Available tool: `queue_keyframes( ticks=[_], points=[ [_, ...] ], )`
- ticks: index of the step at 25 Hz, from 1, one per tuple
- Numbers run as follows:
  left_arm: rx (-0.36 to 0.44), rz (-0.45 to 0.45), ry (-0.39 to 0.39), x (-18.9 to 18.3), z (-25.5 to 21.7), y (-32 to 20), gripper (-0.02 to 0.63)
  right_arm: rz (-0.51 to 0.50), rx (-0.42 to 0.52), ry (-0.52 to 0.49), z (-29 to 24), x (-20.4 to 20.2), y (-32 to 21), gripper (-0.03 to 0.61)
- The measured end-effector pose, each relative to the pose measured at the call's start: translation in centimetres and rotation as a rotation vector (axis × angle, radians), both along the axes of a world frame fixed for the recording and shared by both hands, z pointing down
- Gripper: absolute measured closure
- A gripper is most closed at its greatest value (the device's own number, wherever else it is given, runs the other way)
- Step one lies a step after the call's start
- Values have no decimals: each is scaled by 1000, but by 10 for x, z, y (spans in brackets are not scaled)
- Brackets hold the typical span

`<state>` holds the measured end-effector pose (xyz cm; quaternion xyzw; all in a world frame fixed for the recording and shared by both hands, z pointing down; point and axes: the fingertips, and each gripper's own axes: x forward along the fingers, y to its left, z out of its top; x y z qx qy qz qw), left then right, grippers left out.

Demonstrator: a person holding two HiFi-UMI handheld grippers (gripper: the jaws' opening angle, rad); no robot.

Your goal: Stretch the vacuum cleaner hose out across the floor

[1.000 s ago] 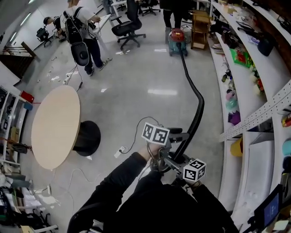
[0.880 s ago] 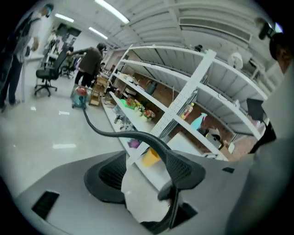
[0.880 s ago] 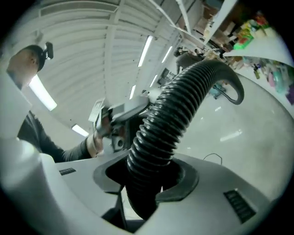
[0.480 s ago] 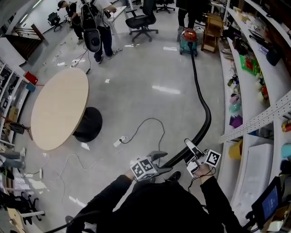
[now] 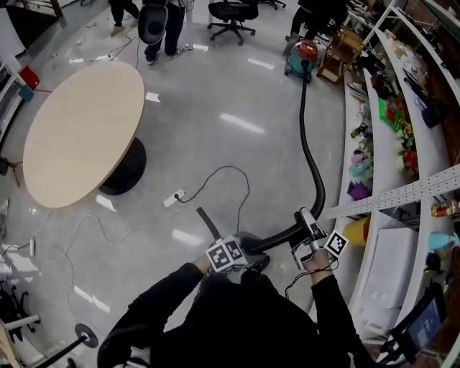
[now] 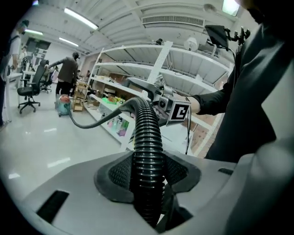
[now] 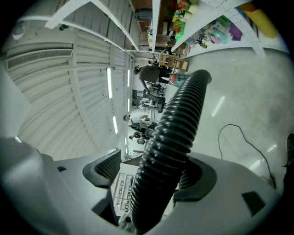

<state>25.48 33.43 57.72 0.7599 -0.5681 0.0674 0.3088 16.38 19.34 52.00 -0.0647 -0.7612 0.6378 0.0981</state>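
The black ribbed hose (image 5: 310, 154) runs from the red and green vacuum cleaner (image 5: 307, 52) down the floor, bends left and passes through both grippers. My left gripper (image 5: 250, 250) has just been closing, and its pads press on the hose (image 6: 147, 133) from both sides. My right gripper (image 5: 307, 224) holds further up the hose. Its jaws have just been opening, so the hose (image 7: 179, 119) lies between them with a gap at the left pad (image 7: 108, 169). The hose's free end (image 5: 207, 221) sticks out left of the left gripper.
A round wooden table (image 5: 83, 129) stands at the left. A power strip (image 5: 175, 195) and a thin black cable (image 5: 230, 172) lie on the floor ahead of me. White shelves (image 5: 374, 144) with goods line the right side. A person (image 5: 154, 21) and an office chair (image 5: 233, 11) are far off.
The left gripper has moved from beside the right one to a spot further left and lower on the hose. The hose end now points out to the left. The right gripper has rolled.
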Motion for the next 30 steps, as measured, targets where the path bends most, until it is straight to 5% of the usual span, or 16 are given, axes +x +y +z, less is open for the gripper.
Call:
queue_keyframes(
  ticks=[3,6,11,16,19,22,26,27,30],
  points=[
    [-39,45,154,7,-11,18,428,28,2,97,25,22,26,220],
    [-94,-15,333,6,-24,17,428,8,-12,120,37,55,47,221],
    [-163,-194,543,-9,-33,10,428,-304,210,12,18,113,129,222],
    [-185,-265,659,25,-62,-44,426,-526,455,-70,9,186,175,225],
    [-187,-266,658,63,-81,-94,426,-540,528,-163,-4,209,173,225],
    [-190,-285,670,109,-80,-128,425,-476,473,-218,-11,233,152,233],
    [-196,-304,669,152,-67,-147,426,-444,402,-209,3,272,125,377],
    [-215,-282,608,161,-61,-147,425,-448,372,-203,8,282,123,380],
    [-291,-181,254,166,-48,-131,350,-440,270,-165,21,302,118,380]
  ],
)
